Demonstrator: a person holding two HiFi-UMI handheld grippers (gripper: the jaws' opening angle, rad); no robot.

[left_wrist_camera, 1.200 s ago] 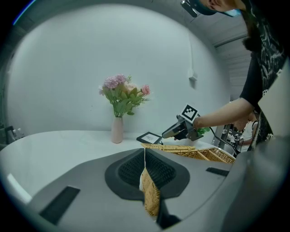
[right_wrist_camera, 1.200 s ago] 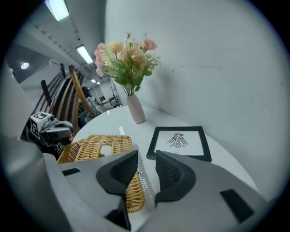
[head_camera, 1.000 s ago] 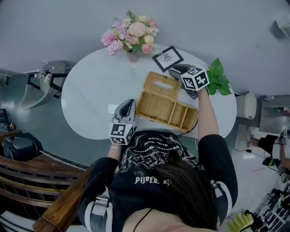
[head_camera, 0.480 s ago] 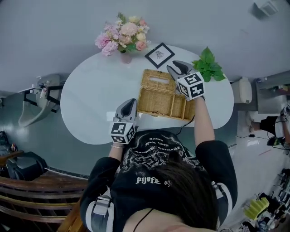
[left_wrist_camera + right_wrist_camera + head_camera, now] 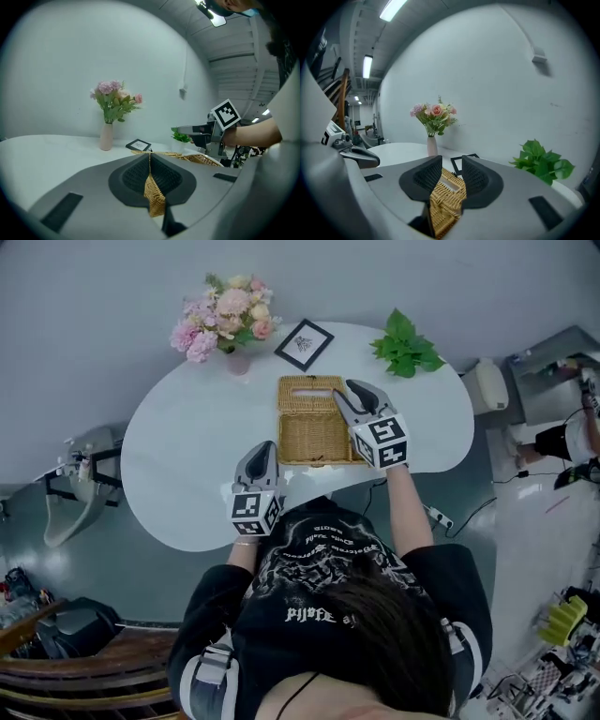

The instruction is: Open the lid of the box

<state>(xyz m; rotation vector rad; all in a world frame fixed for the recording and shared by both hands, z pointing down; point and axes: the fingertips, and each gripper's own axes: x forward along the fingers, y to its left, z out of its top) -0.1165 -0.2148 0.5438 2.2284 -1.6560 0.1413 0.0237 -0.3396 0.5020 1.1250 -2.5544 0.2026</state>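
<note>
Head view: a person leans over a white oval surface [image 5: 178,465] with a gripper in each hand. The wicker box [image 5: 314,437] sits at the middle of the surface, close to its near edge. The left gripper [image 5: 263,448] meets the box's near left corner. In the left gripper view its jaws are pressed almost together, with a thin strip of the wicker edge pinched between them. The right gripper [image 5: 348,390] reaches over the box's right side. In the right gripper view its jaws are narrow, clamped on the edge of the woven lid [image 5: 446,190], whose slot shows beyond them. How far up the lid stands, I can't tell. Along the far edge stand a vase of pink flowers [image 5: 221,319], a small black picture frame [image 5: 304,343] and a green plant [image 5: 405,343].
</note>
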